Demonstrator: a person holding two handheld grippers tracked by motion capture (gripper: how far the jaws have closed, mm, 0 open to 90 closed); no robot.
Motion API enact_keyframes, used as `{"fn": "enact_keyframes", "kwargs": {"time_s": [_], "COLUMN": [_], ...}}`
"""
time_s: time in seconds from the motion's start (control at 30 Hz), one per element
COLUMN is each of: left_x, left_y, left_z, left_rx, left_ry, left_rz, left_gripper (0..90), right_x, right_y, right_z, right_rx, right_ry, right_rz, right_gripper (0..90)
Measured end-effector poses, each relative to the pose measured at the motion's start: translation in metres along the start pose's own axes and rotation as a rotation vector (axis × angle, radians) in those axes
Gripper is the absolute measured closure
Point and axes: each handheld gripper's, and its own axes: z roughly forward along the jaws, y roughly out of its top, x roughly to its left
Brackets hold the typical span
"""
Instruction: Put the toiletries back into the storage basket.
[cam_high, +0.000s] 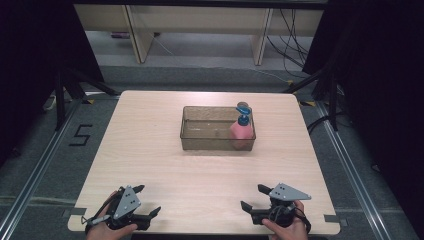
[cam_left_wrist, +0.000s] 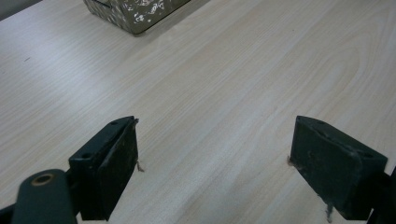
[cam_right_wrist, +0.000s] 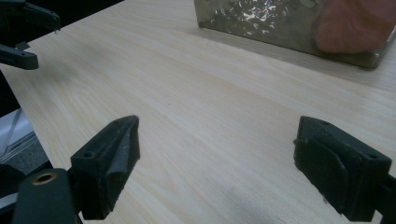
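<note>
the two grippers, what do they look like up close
Each claw is black with two blocky jaws. The left claw and the right claw each carry a grey three-cornered plate on top, dotted with small holes. In the gripper views the jaw pads are flat, scuffed and dusty, with a brass-coloured ring on the black part at lower left. A dark cable trails from the left one.

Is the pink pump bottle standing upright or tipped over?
Upright: the pink pump bottle stands in the clear bin's right end, blue pump on top.
</note>
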Motion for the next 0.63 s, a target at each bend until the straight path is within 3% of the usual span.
{"fn": "enact_keyframes", "kwargs": {"time_s": [0.2, 0.23, 0.27, 0.43, 0.47, 0.5, 0.53, 0.63], "left_x": [0.0013, 0.0012, 0.0011, 0.0006, 0.0002, 0.0001, 0.0003, 0.0005], "left_y": [-0.0001, -0.0002, -0.0002, -0.0004, -0.0004, -0.0005, -0.0005, -0.0006], "left_z": [-0.0001, -0.0001, -0.0001, 0.0007, 0.0009, 0.0010, 0.0009, 0.0006], "left_rx": [0.010, 0.010, 0.009, 0.000, -0.003, -0.002, 0.002, -0.002], "left_ry": [-0.001, -0.001, -0.001, -0.004, -0.004, -0.004, -0.003, -0.005], "left_rz": [0.014, 0.012, 0.010, -0.001, -0.007, -0.006, -0.001, -0.002], "left_gripper": [14.7, 14.7, 14.7, 14.7, 14.8, 14.7, 14.7, 14.7], "right_x": [-0.0008, 0.0027, 0.0003, -0.0002, -0.0027, -0.0029, -0.0012, -0.0045], "right_y": [-0.0003, -0.0006, -0.0003, -0.0002, 0.0005, 0.0007, 0.0006, 0.0010], "right_z": [0.0016, 0.0009, 0.0015, 0.0020, 0.0014, 0.0010, 0.0004, 0.0016], "right_rx": [0.004, 0.009, 0.004, 0.005, 0.005, 0.006, 0.013, -0.008], "right_ry": [0.016, 0.016, 0.007, 0.004, -0.005, -0.008, -0.003, -0.018], "right_rz": [0.008, 0.049, 0.012, 0.025, -0.005, -0.005, 0.030, -0.001], "right_gripper": [15.6, 15.6, 15.6, 15.6, 15.6, 15.6, 15.6, 15.6]}}
